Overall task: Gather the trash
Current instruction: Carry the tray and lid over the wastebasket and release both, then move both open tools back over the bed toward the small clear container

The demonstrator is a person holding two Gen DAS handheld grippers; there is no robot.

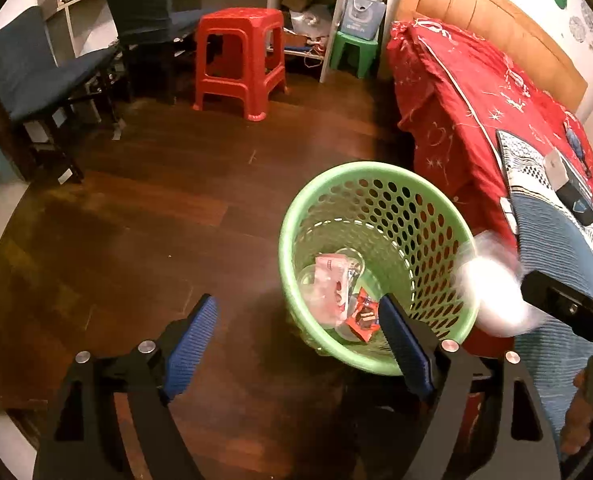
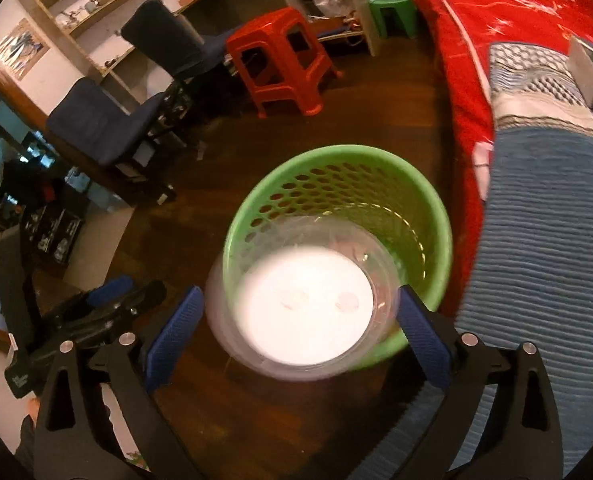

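Note:
A green perforated trash basket [image 1: 412, 216] stands on the wooden floor beside the bed; it also shows in the right wrist view [image 2: 336, 172]. Inside lie red wrappers [image 1: 362, 316] and clear plastic pieces. My left gripper [image 1: 296, 340] is open and empty, its right finger over the basket's near rim. My right gripper [image 2: 300, 320] holds a clear plastic cup with a white bottom [image 2: 308, 308] between its blue pads, above the basket's near rim. The same cup [image 1: 492, 296] appears blurred at the basket's right edge in the left wrist view.
A bed with a red cover [image 1: 476, 112] and a blue blanket [image 2: 544, 264] lies right of the basket. A red stool [image 1: 236, 60], a small green stool [image 1: 354, 52], two dark chairs [image 1: 36, 72] and shelves stand at the back.

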